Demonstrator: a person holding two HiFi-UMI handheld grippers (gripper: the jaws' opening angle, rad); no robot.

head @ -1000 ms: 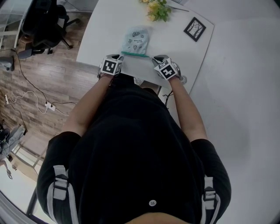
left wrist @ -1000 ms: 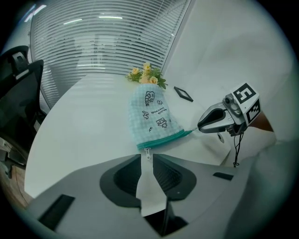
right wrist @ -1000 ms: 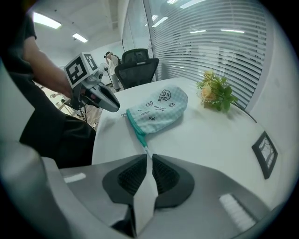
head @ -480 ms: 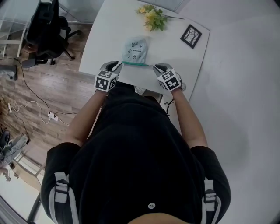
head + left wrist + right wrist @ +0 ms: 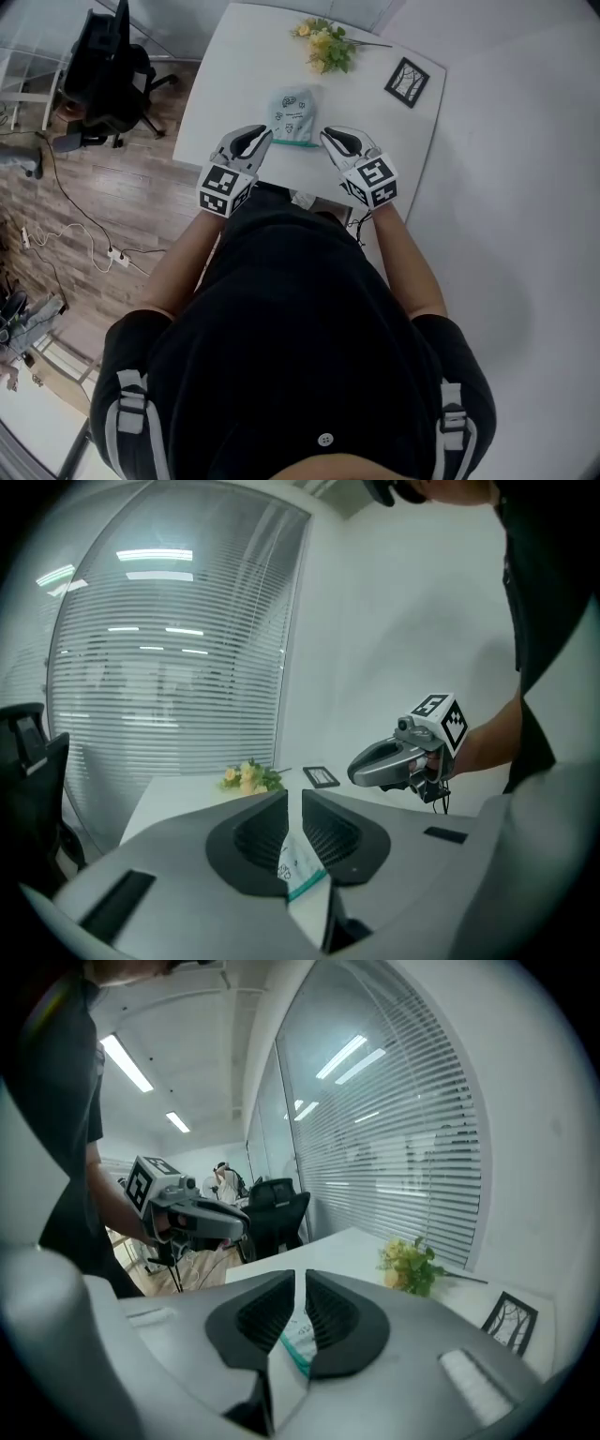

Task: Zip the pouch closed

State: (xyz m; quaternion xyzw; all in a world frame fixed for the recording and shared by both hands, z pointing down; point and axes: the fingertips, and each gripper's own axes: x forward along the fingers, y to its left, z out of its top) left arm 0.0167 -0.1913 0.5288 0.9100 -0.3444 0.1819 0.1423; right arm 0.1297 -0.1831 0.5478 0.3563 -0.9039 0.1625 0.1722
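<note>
The pale blue printed flat pouch point(image 5: 292, 111) is held between both tools, reaching ahead of their tips over the white desk point(image 5: 234, 66). The left tool point(image 5: 255, 139), its jaws just closing, pinches one end of the teal zip edge. The right tool point(image 5: 334, 139) pinches the other end. Zipping looks not yet begun, and no slider shows.

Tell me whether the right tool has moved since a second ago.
Yes. The right tool has risen off the white table toward the camera, looming larger, the pouch in its grip.
</note>
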